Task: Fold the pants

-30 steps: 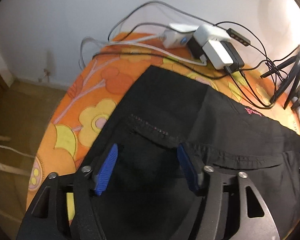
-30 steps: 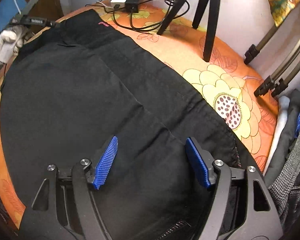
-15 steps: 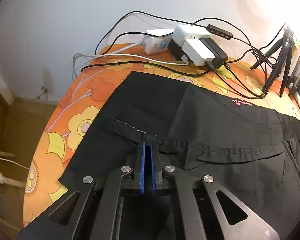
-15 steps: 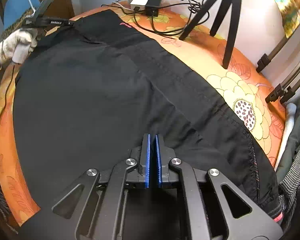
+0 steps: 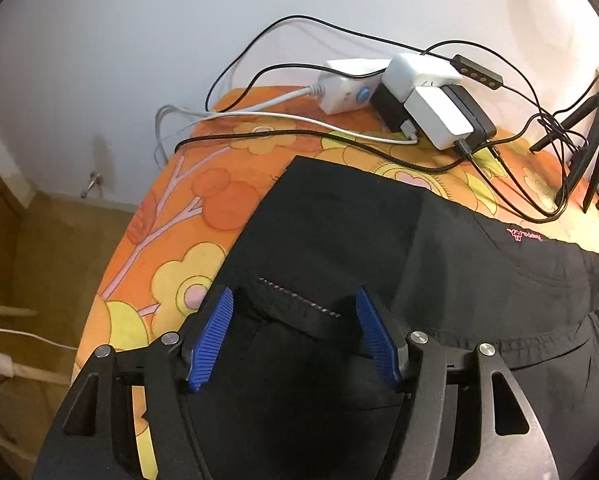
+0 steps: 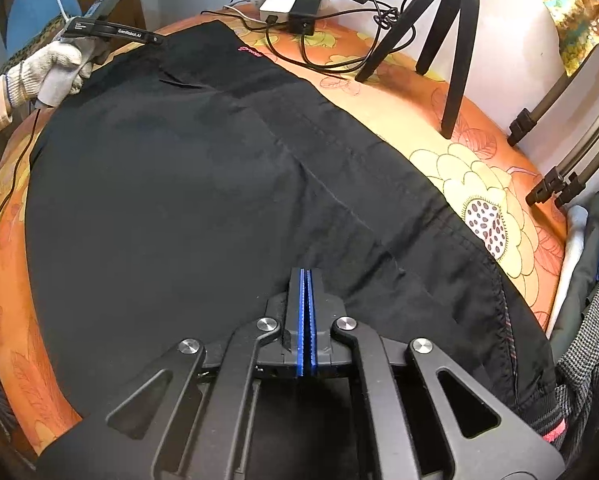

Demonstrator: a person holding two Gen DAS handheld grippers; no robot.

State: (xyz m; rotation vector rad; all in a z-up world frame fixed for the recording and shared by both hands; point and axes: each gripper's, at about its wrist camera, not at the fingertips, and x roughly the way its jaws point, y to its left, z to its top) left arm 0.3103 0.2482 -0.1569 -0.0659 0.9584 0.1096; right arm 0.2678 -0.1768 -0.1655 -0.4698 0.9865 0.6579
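Note:
Black pants (image 5: 379,240) lie spread flat on a round table under an orange flowered cloth (image 5: 171,240). My left gripper (image 5: 293,300) is over one end of them. Its jaws are opening, and a stitched black hem flap (image 5: 299,312) lies between the blue pads without touching them. In the right wrist view the pants (image 6: 179,200) fill the table. My right gripper (image 6: 307,274) is shut on a pinch of their cloth near the front edge, with creases running to its tips. The left gripper (image 6: 155,38) also shows at far left, held by a gloved hand (image 6: 55,68).
A power strip with chargers (image 5: 419,96) and loose cables (image 5: 299,132) lie by the wall behind the pants. A black tripod (image 6: 439,20) stands at the back right. Folded clothes (image 6: 587,280) are piled off the table's right edge. On the left the table drops to the floor (image 5: 39,260).
Both grippers were open, then closed on the cloth. The left one has since opened again and sits close over the hem flap. The right one stays shut in place.

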